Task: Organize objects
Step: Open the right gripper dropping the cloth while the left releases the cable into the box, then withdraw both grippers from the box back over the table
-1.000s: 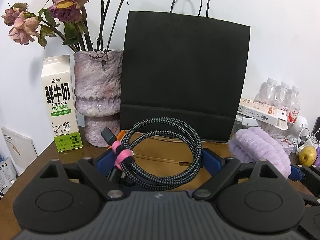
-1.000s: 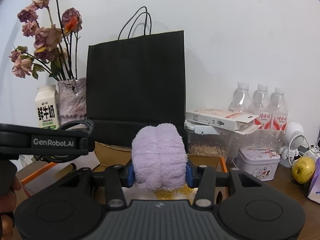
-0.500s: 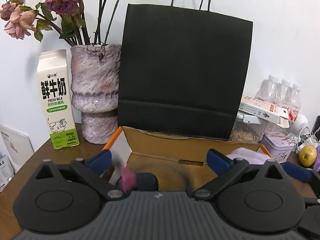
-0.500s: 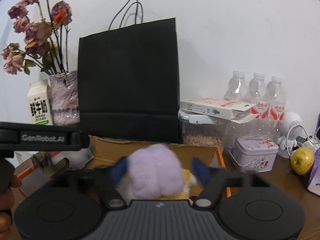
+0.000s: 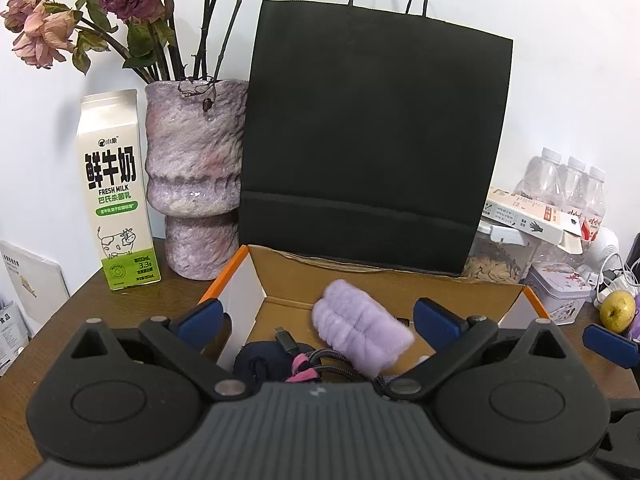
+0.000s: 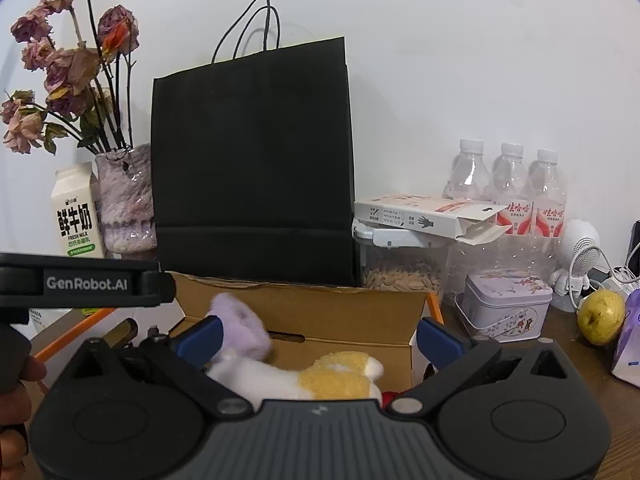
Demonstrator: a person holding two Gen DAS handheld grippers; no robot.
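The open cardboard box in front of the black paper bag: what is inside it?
Inside the open cardboard box lie a fluffy lilac fabric roll, a braided dark cable with a pink tie, a dark navy pouch and a white-and-yellow plush item. The tools cover the box floor nearest the camera.

Purple scrunchie [image 5: 360,330] and cable [image 5: 320,360] inside box [image 5: 360,280].

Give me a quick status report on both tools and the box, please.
Left tool and right tool open, empty. Purple scrunchie and cable in cardboard box. Nothing in the way.
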